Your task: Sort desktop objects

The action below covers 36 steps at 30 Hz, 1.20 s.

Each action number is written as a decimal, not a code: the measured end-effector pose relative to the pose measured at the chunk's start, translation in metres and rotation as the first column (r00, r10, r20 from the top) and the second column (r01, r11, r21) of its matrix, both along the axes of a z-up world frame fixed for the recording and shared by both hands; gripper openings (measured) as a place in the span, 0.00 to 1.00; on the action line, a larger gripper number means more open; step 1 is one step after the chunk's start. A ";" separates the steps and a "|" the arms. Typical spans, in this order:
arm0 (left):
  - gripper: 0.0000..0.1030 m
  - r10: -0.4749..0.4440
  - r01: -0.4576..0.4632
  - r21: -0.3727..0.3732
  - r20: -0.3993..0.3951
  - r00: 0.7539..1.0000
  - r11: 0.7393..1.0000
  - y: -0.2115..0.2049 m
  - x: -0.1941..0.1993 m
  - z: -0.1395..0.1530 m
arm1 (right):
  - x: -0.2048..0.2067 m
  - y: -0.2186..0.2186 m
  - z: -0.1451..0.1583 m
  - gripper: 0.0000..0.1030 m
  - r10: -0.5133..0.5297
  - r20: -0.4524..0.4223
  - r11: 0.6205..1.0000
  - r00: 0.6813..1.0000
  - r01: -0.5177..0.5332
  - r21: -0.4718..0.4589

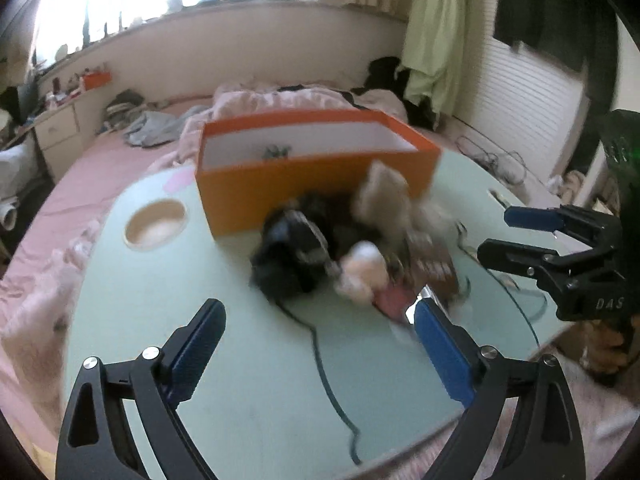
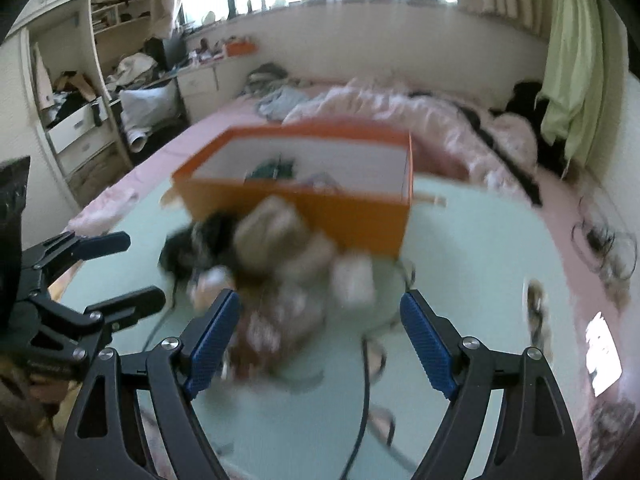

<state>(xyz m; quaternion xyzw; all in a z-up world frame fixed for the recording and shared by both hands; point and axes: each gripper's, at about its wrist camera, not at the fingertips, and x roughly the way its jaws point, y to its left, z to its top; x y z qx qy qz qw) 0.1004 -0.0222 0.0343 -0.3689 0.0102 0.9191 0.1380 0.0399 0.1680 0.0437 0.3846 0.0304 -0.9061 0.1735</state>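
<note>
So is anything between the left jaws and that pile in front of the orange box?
Nothing visible. The left gripper is open over bare table, and the pile lies just ahead, against the box. Only a dark cable trails between the jaws.

The box [image 1: 304, 196] is orange outside, white inside. The counter [image 1: 224, 360] is pale mint green. Each claw carries blue ribbed pads [image 1: 440, 352] on black arms. The bed [image 1: 80, 184] is pink (its quilt paler).
</note>
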 end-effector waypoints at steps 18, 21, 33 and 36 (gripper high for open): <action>1.00 -0.041 0.051 -0.105 0.097 0.994 0.993 0.026 0.002 -0.038 | 0.026 0.022 -0.054 1.00 -0.095 0.109 0.988 0.990 0.080 0.129; 1.00 -0.042 0.052 -0.105 0.096 0.995 0.993 0.026 0.002 -0.039 | 0.029 0.023 -0.053 1.00 -0.090 0.103 0.989 0.991 0.077 0.125; 1.00 -0.044 0.053 -0.104 0.090 0.995 0.993 0.026 0.002 -0.035 | 0.037 0.021 -0.053 1.00 -0.061 0.082 0.992 0.995 0.051 0.117; 1.00 -0.046 0.055 -0.103 0.090 0.995 0.993 0.025 0.002 -0.034 | 0.036 0.021 -0.053 1.00 -0.057 0.080 0.992 0.995 0.048 0.117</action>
